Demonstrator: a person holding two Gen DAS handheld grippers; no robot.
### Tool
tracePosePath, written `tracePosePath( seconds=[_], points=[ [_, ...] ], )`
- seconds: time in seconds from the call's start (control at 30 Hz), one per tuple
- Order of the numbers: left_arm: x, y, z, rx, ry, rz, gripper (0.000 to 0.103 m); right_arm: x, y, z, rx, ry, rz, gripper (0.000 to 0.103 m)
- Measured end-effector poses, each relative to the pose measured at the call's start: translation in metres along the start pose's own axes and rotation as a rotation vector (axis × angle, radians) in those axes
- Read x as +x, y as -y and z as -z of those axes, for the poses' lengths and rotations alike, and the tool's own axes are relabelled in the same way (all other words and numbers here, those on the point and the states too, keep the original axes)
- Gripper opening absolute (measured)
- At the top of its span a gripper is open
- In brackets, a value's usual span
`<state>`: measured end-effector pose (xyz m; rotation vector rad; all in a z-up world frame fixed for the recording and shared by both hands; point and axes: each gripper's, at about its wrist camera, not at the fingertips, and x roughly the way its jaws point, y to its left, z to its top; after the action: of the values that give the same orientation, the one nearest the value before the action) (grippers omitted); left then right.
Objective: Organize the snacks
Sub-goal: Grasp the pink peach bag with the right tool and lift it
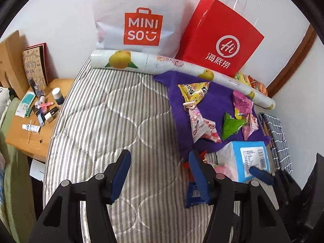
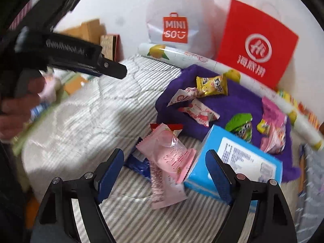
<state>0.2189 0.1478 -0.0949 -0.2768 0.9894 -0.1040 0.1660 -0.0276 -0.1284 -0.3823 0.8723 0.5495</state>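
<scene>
Right tool (image 2: 164,170) hangs low over the striped bed (image 2: 85,109), jaws spread apart and empty, lined up on the pink snack packet (image 2: 168,154) beside the blue tissue box (image 2: 235,162), probably the next pick. Left tool (image 1: 160,174) is also apart and empty, hovering over bare bedding. Most snacks sit scattered on the purple cloth (image 1: 218,99) further back, in front of the red bag (image 1: 220,38).

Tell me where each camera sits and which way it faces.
Left wrist: on the left claw, open, looking across the striped bed toward the wall; the right claw's tip shows at right.
Right wrist: on the right claw, open over a pink snack packet; the left claw and hand show at left.
Shared: purple cloth, blue box, both bags.
</scene>
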Motion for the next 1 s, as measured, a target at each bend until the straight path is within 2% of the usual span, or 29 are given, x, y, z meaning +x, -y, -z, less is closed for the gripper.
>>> tracePosePath(
  seconds=[0.17,0.3,0.43,0.5,0.53,0.57,0.63,1.0],
  points=[
    [0.006,-0.009,0.008,-0.026,-0.013,0.031,0.057,0.018,-0.01,-0.005,-0.082,-0.03,0.041,0.083],
    [0.015,-0.015,0.014,-0.036,-0.036,0.05,0.057,0.03,-0.014,-0.007,-0.1,-0.05,0.057,0.081],
    [0.018,-0.021,0.017,-0.049,-0.046,0.049,0.057,0.04,-0.018,-0.009,-0.127,-0.07,0.091,0.077],
    [0.019,-0.025,0.018,-0.061,-0.049,0.053,0.057,0.047,-0.017,-0.009,-0.143,-0.092,0.119,0.072],
    [0.02,-0.027,0.019,-0.066,-0.052,0.055,0.057,0.048,-0.017,-0.008,-0.145,-0.1,0.12,0.066],
    [0.021,-0.028,0.019,-0.071,-0.056,0.059,0.057,0.05,-0.016,-0.008,-0.147,-0.111,0.114,0.061],
    [0.022,-0.029,0.021,-0.076,-0.061,0.061,0.057,0.049,-0.013,-0.008,-0.136,-0.111,0.082,0.058],
    [0.011,-0.016,0.029,-0.055,-0.062,0.039,0.057,0.016,0.001,-0.005,-0.017,-0.054,-0.018,0.055]
  ],
)
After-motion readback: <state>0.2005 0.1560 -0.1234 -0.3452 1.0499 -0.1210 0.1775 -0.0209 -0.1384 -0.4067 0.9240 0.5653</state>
